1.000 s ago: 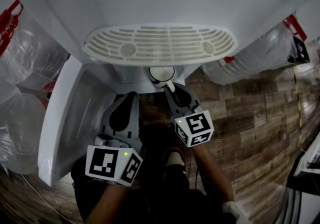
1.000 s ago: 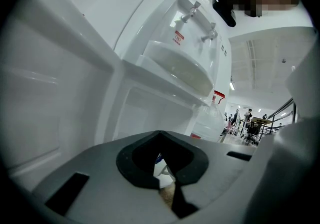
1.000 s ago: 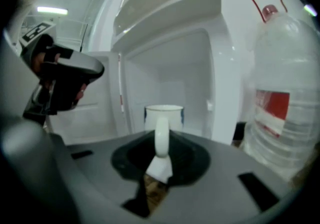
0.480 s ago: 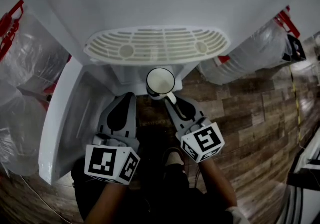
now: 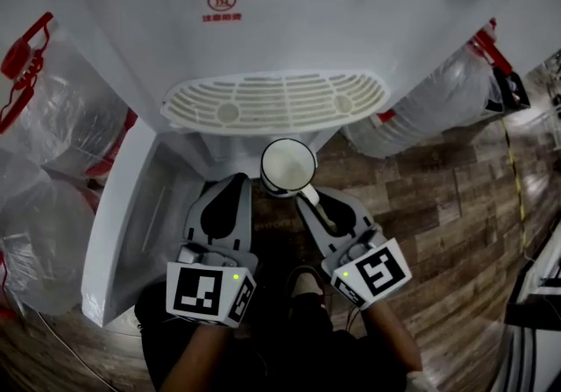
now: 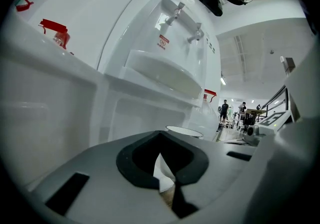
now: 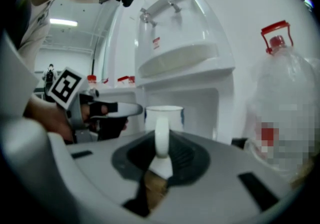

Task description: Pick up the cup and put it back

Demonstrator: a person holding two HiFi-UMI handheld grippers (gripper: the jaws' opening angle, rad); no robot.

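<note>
**Fingers [image 7: 220, 173] on the handle only: slip, swing and knock risks**

Obs: The fingers of the right gripper [image 7: 161, 165] are closed to a narrow gap on the handle [image 7: 161, 135] of the white cup [image 5: 287, 167]. Nothing else supports the cup. It hangs in the air, upright, mouth up, and looks empty. It is just in front of the water dispenser [image 5: 289, 13], lower than the drip tray [image 5: 276, 101] and facing the recess [image 7: 200, 110] under it. Wood floor [image 5: 438, 206] lies beneath. The left gripper [image 5: 235, 184] sits just beside, fingers together, holding nothing.

Risks, as I judge them:

1. Swing. The hold is on a thin, smooth loop off to one side of the cup's weight. A quick turn of the hand could let the cup rotate about the pinch and tilt.
2. Slip. If the pinch eases at all, the handle could slide through. The floor below is hard, so a drop would likely break the cup.
3. Knock. The rim is close to the tray's front lip and the recess walls. Moving forward without enough clearance could catch the rim and lever the handle out of the fingers.
4. Set-down. Letting go before the base sits flat could leave the cup rocking or toppled. Which surface it returns to I cannot tell.
5. Crowding. The idle left gripper is near enough to bump the cup on a sideways move.
</note>
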